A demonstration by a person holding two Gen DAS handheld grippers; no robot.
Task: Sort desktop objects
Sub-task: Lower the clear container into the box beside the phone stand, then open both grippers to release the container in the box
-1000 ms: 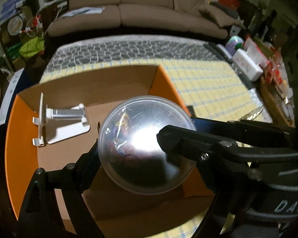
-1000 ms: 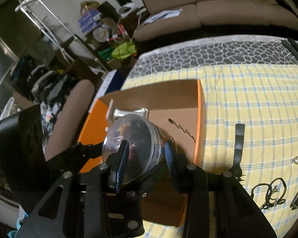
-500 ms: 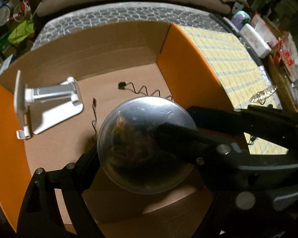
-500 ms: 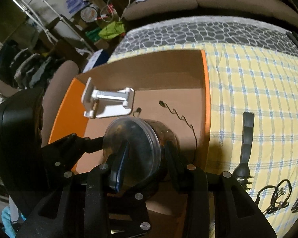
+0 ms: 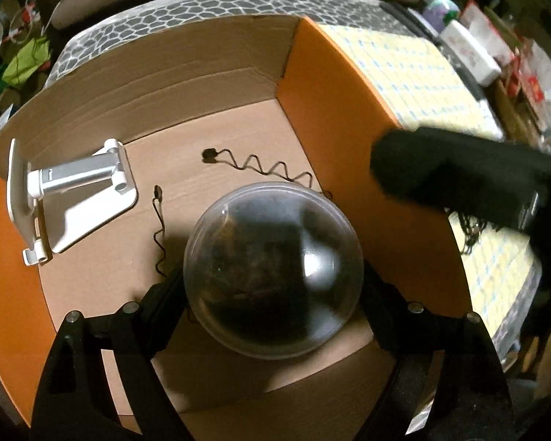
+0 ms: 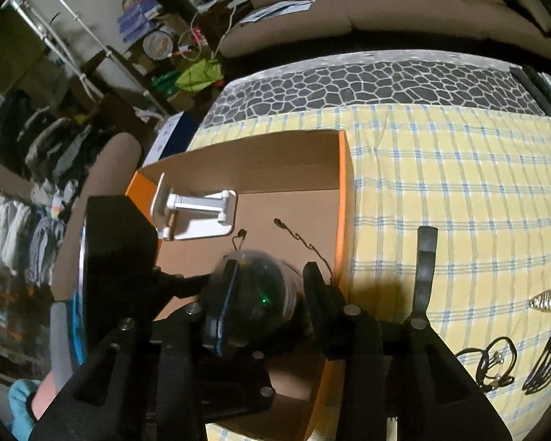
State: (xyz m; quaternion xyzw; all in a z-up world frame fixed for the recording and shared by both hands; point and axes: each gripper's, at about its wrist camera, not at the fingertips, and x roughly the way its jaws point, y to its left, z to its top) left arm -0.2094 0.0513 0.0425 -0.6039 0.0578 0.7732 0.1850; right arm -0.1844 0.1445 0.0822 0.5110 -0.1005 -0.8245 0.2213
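Observation:
A clear round lidded container [image 5: 273,272] with dark small items inside hangs low inside the cardboard box [image 5: 330,92]. My left gripper [image 5: 272,283] is shut on it, one finger on each side. In the right wrist view the container [image 6: 255,294] shows between the fingers of my right gripper [image 6: 270,275]. Those jaws are opening and do not press on it. In the left wrist view the right gripper [image 5: 440,169] is a blurred black shape off to the right, apart from the container. A white phone stand [image 5: 73,191] and a kinked black wire [image 5: 253,163] lie on the box floor.
The box [image 6: 343,191] has orange side walls and stands on a yellow checked cloth [image 6: 459,183]. On the cloth to the right lie a black handled tool [image 6: 424,268], black cables [image 6: 496,364] and a gold clip [image 6: 549,299]. A sofa [image 6: 385,7] stands behind.
My left gripper has sunk and tipped further down, bringing the container deeper into the box. The right gripper's finger, which lay across the container, has drawn off to the right.

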